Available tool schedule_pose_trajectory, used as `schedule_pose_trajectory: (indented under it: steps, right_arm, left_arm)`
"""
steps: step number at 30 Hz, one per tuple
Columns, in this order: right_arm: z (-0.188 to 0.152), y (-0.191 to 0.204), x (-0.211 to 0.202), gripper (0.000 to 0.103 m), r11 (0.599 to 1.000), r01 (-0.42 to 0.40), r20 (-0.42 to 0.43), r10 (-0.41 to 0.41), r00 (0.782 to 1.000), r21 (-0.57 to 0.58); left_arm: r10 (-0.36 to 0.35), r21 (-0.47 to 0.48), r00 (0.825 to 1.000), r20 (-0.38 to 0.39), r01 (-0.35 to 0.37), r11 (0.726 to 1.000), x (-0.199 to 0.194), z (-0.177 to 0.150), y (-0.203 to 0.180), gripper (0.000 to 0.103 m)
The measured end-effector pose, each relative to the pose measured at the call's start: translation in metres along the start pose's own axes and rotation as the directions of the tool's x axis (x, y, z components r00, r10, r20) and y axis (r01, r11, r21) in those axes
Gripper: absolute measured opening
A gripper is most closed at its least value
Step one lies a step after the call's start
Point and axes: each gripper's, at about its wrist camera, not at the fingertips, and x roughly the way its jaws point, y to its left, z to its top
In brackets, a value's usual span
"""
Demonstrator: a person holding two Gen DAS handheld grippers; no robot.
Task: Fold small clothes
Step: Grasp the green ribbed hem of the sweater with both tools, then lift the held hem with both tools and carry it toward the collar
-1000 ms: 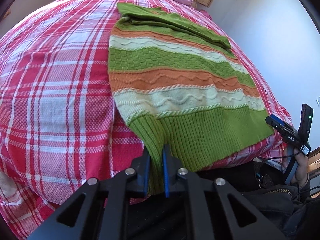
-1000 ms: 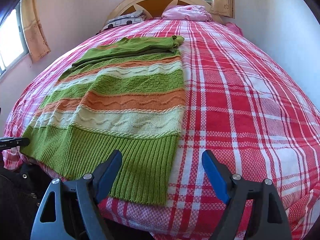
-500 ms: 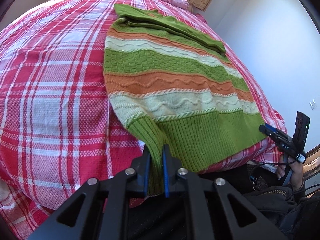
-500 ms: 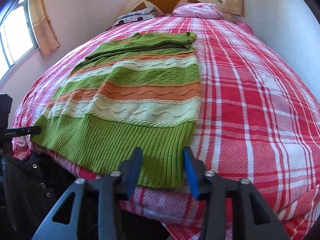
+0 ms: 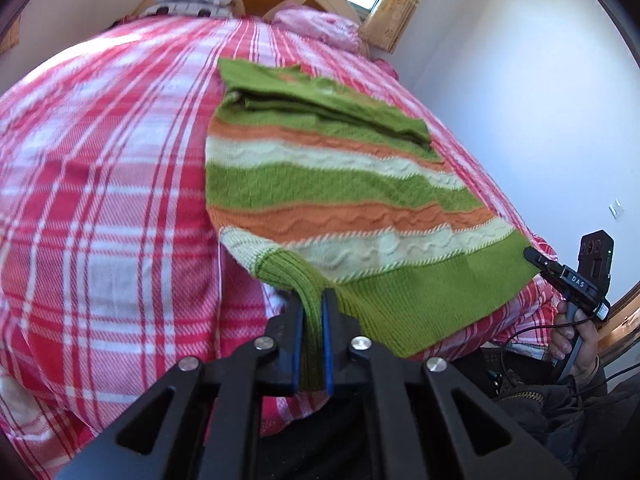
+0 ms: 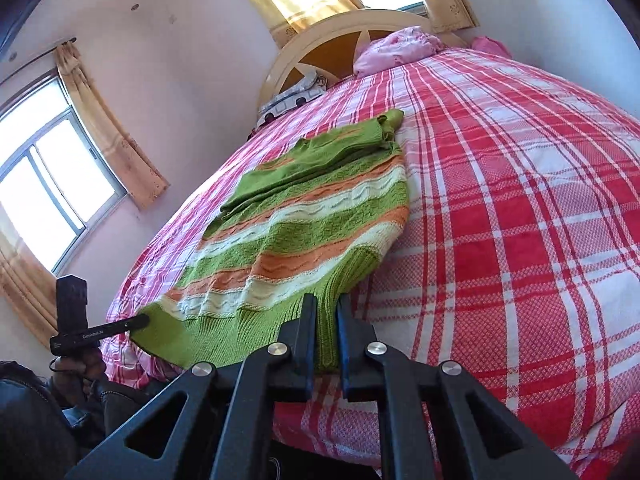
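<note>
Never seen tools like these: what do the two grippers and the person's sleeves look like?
Each gripper, left and right, is black plastic with triangular cut-outs, silver screws and blue pads inside the fingers. From the side, the right one carries white lettering, a boxy black module on top and a trailing black cable. The sleeve is dark.

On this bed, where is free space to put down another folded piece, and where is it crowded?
The plaid bedspread lies bare along one whole side of the striped sweater, from the near edge up to the pink pillow. The other side is a narrow strip by the wall. Both grippers crowd the near hem.
</note>
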Motion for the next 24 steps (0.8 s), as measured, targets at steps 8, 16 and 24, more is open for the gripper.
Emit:
schedule_pose_trajectory:
  steps: [8,16,24]
  right_arm:
    - [0.022,-0.002,-0.012,0.009,0.995,-0.082,0.057,0.079,0.995,0.052]
    - [0.045,-0.007,-0.008,0.008,0.989,-0.123,0.089,0.116,0.989,0.085]
    - [0.067,-0.002,-0.003,0.008,0.990,-0.130,0.110,0.122,0.986,0.062]
  left_arm:
    - [-0.002,0.009,0.999,0.051,0.002,1.000,-0.010,0.017,0.003,0.008]
    - [0.069,0.067,0.989,0.130,-0.079,0.995,-0.014,0.047,-0.005,0.008]
    - [0.115,0.111,0.978,0.176,-0.136,0.985,-0.002,0.072,-0.011,0.008]
